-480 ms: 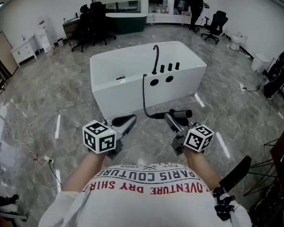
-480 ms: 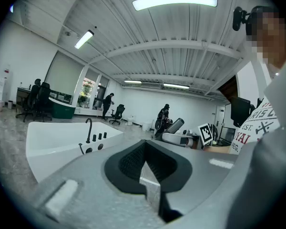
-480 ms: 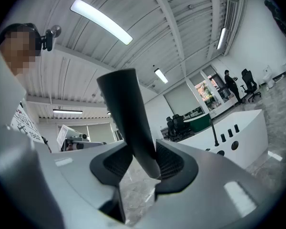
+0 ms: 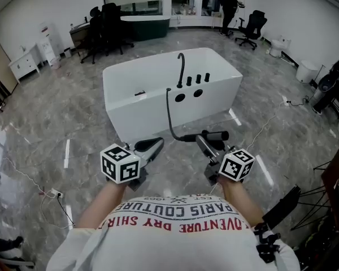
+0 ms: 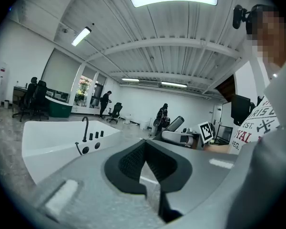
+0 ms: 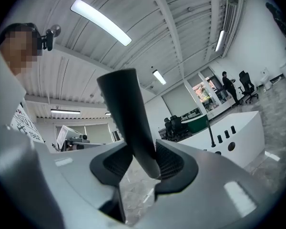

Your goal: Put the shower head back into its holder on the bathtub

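While the right gripper point(image 4: 205, 144) grasps the shower head point(image 6: 129, 116) in its fingers, the left gripper point(image 4: 153, 146) has its fingers clenched empty, facing the bathtub point(image 4: 147, 113).

We list a grey marbled floor point(image 4: 62, 123). Standing on it:
- centre: a white bathtub point(image 4: 152, 109)
- 11 o'clock: black office chairs point(image 4: 104, 27)
- 10 o'clock: a white cabinet point(image 4: 24, 62)
- 1 o'clock: another black chair point(image 4: 254, 24)
- 2 o'clock: a white cylindrical object point(image 4: 307, 72)
- 8 o'clock: a power strip point(image 4: 55, 193) with its cable
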{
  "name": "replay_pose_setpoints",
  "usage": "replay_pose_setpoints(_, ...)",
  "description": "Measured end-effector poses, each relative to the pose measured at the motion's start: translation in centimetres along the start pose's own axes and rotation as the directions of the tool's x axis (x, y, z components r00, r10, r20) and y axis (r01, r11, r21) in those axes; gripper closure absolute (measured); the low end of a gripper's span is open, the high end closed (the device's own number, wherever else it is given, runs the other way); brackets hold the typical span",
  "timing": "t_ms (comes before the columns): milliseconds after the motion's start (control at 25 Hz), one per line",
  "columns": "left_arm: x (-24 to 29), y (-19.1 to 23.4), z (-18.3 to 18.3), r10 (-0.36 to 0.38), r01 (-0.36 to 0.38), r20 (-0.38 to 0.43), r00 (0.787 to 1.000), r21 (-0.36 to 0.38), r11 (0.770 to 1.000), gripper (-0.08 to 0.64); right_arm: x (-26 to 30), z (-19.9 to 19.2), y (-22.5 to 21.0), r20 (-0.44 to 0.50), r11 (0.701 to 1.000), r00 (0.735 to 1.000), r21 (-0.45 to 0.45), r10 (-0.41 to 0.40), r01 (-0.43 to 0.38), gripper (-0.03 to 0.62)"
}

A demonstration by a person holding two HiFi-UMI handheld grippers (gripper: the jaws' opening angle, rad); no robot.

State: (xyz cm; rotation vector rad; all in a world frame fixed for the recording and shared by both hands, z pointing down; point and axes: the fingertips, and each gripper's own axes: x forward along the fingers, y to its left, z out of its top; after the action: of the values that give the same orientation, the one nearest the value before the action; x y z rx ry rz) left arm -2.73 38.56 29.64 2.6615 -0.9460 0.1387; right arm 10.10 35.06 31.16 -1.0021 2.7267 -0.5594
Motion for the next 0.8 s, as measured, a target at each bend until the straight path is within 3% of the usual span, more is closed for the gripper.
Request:
replay_pose_setpoints(400,0.1,0.8,-1.0,0.006,-0.006,-0.015,1.0,-0.018,1.0,0.558,0.6,-0.7,-0.1,-0.002,1.0,1.0,-0.007,0.009,-0.009,0.445)
replay_pose_setpoints(800,1.4,3.2,-3.3,0.007,-0.011,-0.053,0.999,-0.067,0.998,0.558,1.4,-1.4,-2.1,0.016,0.998,1.0,0.053,0.017,-0.018,0.443)
